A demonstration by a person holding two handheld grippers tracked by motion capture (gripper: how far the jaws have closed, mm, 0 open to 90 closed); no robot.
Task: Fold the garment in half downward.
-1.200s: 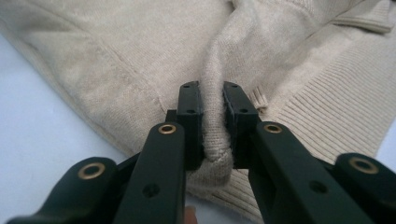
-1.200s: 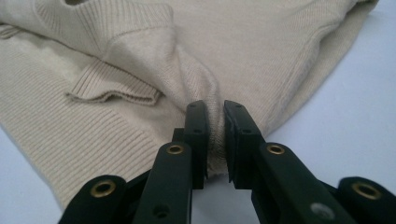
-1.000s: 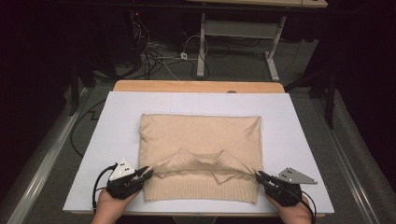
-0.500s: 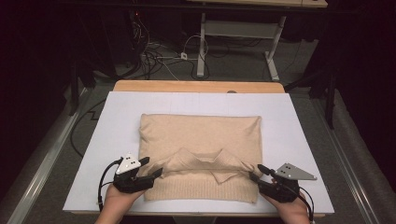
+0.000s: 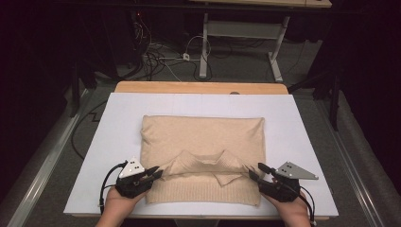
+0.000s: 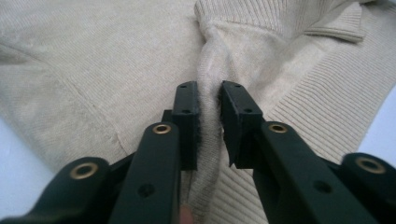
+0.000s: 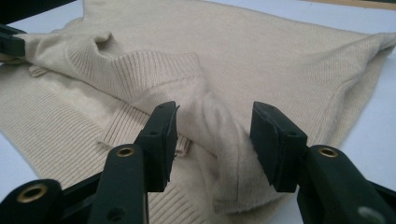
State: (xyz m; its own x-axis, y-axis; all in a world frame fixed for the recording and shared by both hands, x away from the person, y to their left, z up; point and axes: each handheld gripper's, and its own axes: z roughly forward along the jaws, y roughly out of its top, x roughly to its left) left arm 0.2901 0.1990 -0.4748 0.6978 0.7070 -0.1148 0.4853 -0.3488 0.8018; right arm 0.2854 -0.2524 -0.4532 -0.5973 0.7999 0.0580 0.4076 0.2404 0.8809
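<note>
Table (image 5: 118, 123) with a white top is carrying one beige knitted sweater (image 5: 203, 137), which is lying flat in the middle, already folded into a wide rectangle. Its ribbed hem is running along the near edge, close to the person, and the folded part with the ribbed collar (image 5: 208, 163) is lying across the lower half. It is sitting there, I think, because the next fold has to bring this near part over the far one, so both side edges must be lifted together.

For that reason the two hands are coming in from the near edge, one at each side of the sweater.

Left tongs (image 6: 210, 112) are pinching a bunched ridge of the knit at the left edge; the jaws have just been closing, and the wool is now pressed between them with only a narrow gap.

Right tongs (image 7: 212, 140) are standing half spread around a soft roll of the fabric at the right edge. The roll is lying between the jaws, but the pads are not pressing it yet, so this side is not gripped.
</note>
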